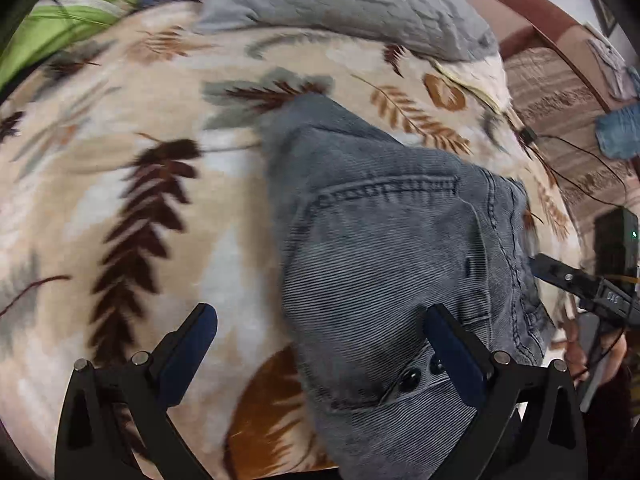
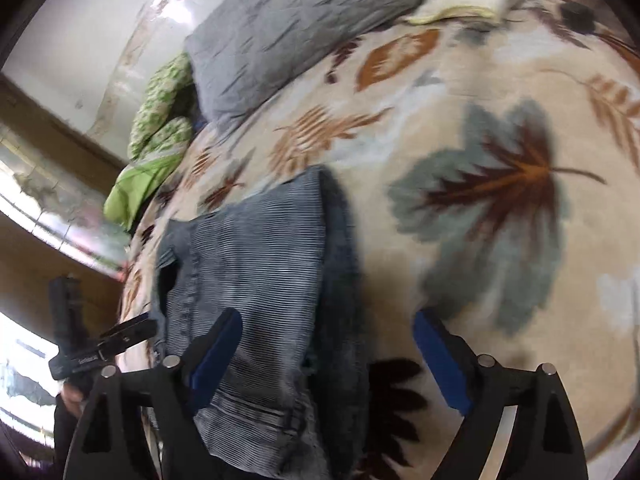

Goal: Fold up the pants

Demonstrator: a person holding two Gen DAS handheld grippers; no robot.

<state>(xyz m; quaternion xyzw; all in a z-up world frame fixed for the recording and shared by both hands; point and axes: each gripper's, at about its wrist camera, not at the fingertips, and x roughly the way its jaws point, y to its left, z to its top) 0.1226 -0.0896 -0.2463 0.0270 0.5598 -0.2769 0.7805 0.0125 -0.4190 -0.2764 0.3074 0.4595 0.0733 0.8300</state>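
Observation:
Grey-blue corduroy-look pants (image 1: 392, 240) lie folded in a compact bundle on a cream blanket with leaf prints (image 1: 120, 184). A back pocket and two dark buttons show on top. My left gripper (image 1: 320, 316) is open just above the bundle's near edge, its right finger (image 1: 452, 344) over the cloth and its left finger over the blanket. In the right wrist view the pants (image 2: 256, 280) sit at lower left. My right gripper (image 2: 328, 324) is open, with its left finger (image 2: 218, 348) over the pants and its right finger over the blanket (image 2: 480, 80). Nothing is gripped.
A grey quilted pillow (image 1: 340, 4) and green patterned bedding (image 1: 80, 0) lie at the bed's far end. The bed's edge runs along the right, with cables and a black device (image 1: 616, 240) beyond. The other gripper's finger (image 1: 568, 278) reaches in from there.

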